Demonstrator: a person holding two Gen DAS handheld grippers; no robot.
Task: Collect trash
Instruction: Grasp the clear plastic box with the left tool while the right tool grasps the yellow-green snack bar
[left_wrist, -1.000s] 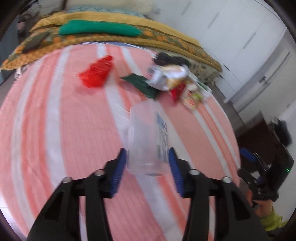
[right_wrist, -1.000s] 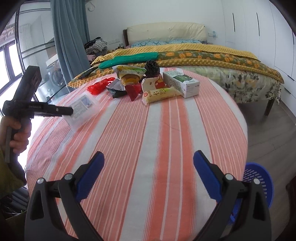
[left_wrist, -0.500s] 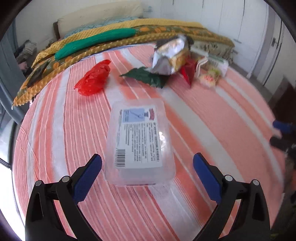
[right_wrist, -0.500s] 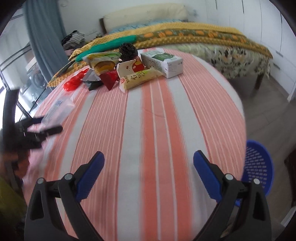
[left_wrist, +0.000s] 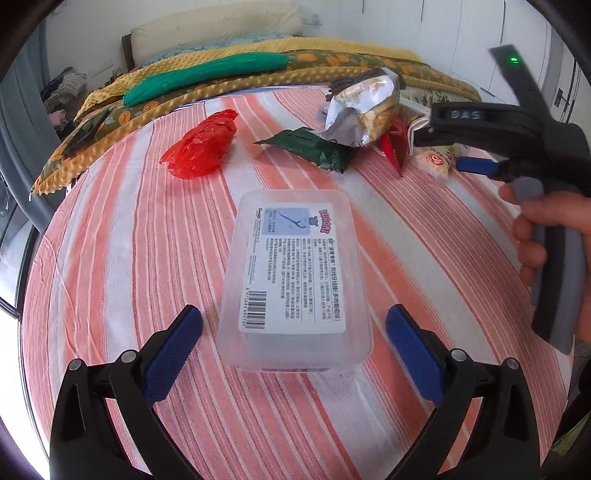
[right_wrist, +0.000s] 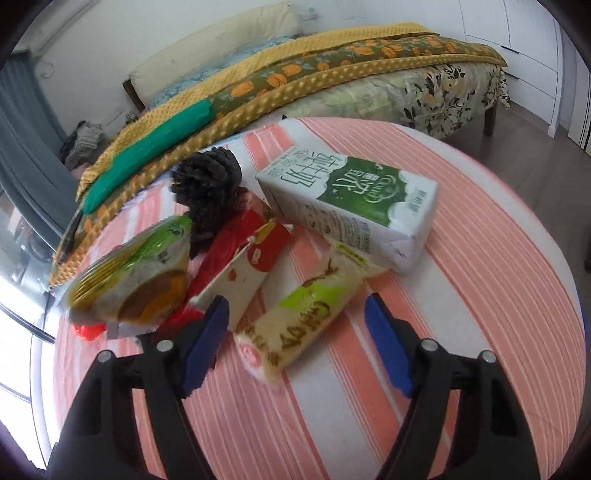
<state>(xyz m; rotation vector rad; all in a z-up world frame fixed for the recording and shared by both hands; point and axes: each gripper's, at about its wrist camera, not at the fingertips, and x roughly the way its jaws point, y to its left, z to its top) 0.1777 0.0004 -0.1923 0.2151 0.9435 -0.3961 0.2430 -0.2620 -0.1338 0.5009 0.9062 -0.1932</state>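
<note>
Left wrist view first: a round table (left_wrist: 110, 258) is covered by a soft cloth with orange and white stripes. A crinkly red plastic bag (left_wrist: 201, 146) is seen at the far left, then a dark green wrapper (left_wrist: 310, 147), then a shiny silver snack bag (left_wrist: 364, 107). A clear plastic box (left_wrist: 295, 280) with rounded corners and a printed label is laid flat on the cloth. It sits just ahead of the left hand-held gripper (left_wrist: 294, 345), in line with the gap. The blue pads have just been spread wide apart and the box is not touched by them.

Right wrist view: a puffy snack bag with green and yellow print (right_wrist: 136, 277) is seen at the left, then a red and white carton (right_wrist: 243, 266), then a long yellow wrapped snack (right_wrist: 306, 314), then a boxy green and white milk carton (right_wrist: 351, 203). The yellow snack's near end is found between the pads of the right hand-held gripper (right_wrist: 297, 339). The pads have just been drawn closer, but they stand apart from the snack.
</note>
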